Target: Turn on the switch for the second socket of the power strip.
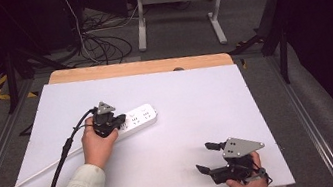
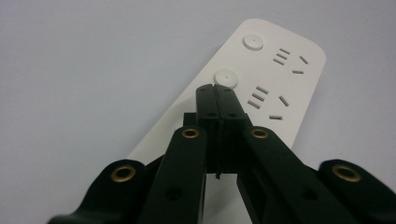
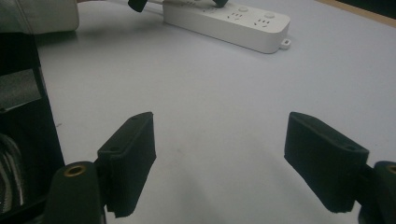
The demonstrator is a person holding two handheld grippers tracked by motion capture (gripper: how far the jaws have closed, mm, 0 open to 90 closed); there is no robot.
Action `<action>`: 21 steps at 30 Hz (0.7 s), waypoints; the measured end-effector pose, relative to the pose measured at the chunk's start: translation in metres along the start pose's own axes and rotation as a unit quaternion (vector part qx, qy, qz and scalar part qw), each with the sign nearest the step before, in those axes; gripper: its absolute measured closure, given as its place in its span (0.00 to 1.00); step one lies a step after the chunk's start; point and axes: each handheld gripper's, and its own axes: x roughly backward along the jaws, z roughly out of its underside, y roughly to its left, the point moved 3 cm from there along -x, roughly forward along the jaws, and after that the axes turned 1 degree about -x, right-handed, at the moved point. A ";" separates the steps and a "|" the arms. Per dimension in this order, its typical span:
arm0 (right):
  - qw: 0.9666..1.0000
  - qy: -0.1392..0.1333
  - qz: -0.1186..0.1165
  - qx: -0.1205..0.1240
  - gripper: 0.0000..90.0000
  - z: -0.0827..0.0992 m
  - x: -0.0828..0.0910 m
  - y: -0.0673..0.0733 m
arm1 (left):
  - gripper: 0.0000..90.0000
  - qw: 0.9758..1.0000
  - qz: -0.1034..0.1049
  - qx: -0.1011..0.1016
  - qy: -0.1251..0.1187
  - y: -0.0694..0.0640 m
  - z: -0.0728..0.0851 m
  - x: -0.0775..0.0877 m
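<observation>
A white power strip lies left of the middle of the white table top, its cable running off to the left. My left gripper is over the strip's left part, jaws shut together with nothing between them. In the left gripper view the closed fingertips sit just short of a round white button on the power strip; whether they touch it I cannot tell. My right gripper rests at the table's front right, open and empty. In the right gripper view its pads stand wide apart, the power strip far off.
A wooden edge runs along the far side of the table. Beyond it are a tangle of cables on the floor and a white table frame. Metal rails run along both sides of the table.
</observation>
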 end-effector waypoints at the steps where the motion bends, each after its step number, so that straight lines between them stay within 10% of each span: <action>1: 1.000 0.000 0.000 0.000 0.28 0.000 0.000 0.000 | 1.00 1.000 -0.001 -0.005 -0.003 0.000 0.000 0.000; 21: 1.000 0.002 -0.002 0.002 0.28 0.000 0.000 0.001 | 1.00 1.000 -0.011 0.011 0.004 0.004 0.000 0.001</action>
